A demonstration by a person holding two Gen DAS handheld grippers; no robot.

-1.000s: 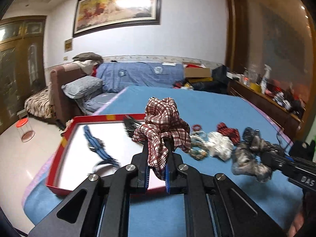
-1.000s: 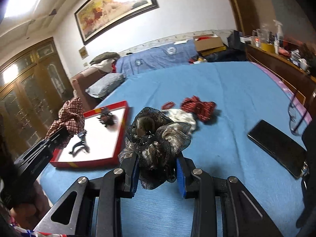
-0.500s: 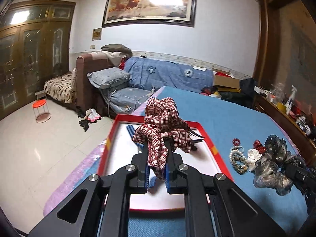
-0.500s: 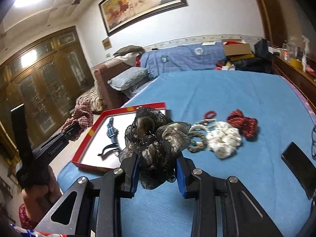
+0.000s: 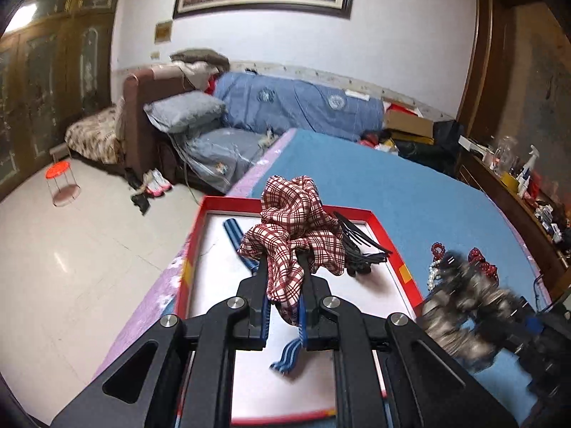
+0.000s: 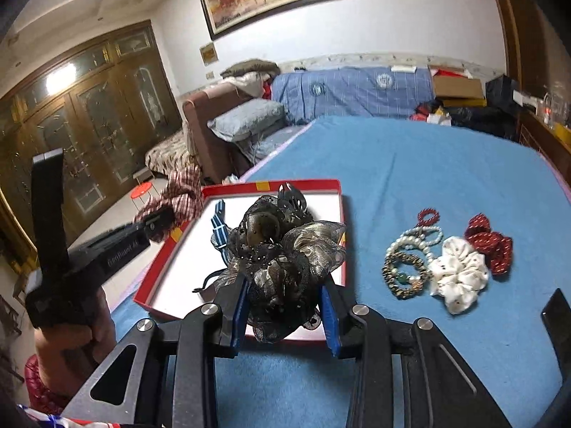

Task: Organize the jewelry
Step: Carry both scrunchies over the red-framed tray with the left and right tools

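My left gripper (image 5: 283,305) is shut on a red plaid scrunchie (image 5: 296,228) and holds it above the red-rimmed white tray (image 5: 378,228). My right gripper (image 6: 283,315) is shut on a black and bronze organza scrunchie (image 6: 285,260), held over the tray's near right corner (image 6: 335,185). In the tray lie a blue striped band (image 5: 233,235) and a black hair clip (image 5: 360,249). The left gripper with the plaid scrunchie (image 6: 183,192) shows at the tray's left edge in the right wrist view. The organza scrunchie (image 5: 460,306) shows blurred in the left wrist view.
On the blue bed cover (image 6: 428,164) right of the tray lie bead bracelets (image 6: 407,267), a white scrunchie (image 6: 460,274), a dark red scrunchie (image 6: 489,239) and a small red bead ring (image 6: 428,215). A dark phone corner (image 6: 556,317) lies far right. The floor (image 5: 71,249) drops off left of the bed.
Both grippers have swung left toward the tray with their scrunchies still held. The left one now hangs over the tray; the right one has come to its near right corner.
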